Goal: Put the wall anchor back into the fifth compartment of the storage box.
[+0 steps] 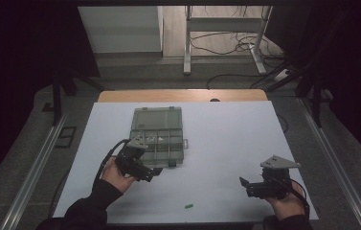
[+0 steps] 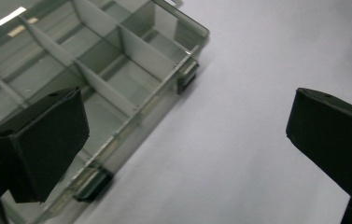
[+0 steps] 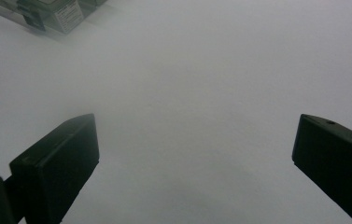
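Note:
A clear grey compartment box [image 1: 159, 136] lies on the white table [image 1: 226, 143], left of centre. My left gripper [image 1: 150, 171] hovers at the box's near left corner, open with nothing between its jaws. In the left gripper view the box [image 2: 94, 70] shows its dividers and two dark latches [image 2: 187, 74] along its near edge, and one fingertip [image 2: 38, 144] overlaps that edge. My right gripper [image 1: 246, 187] is held low at the near right of the table, pointing left. It is open [image 3: 194, 149] over bare white surface, with the box corner [image 3: 47, 14] far off.
A small green piece [image 1: 188, 206] lies near the table's front edge, between the two hands. Beyond the far edge there are a wooden strip [image 1: 183, 95], desk legs and cables on the floor. Metal rails run along both sides of the table.

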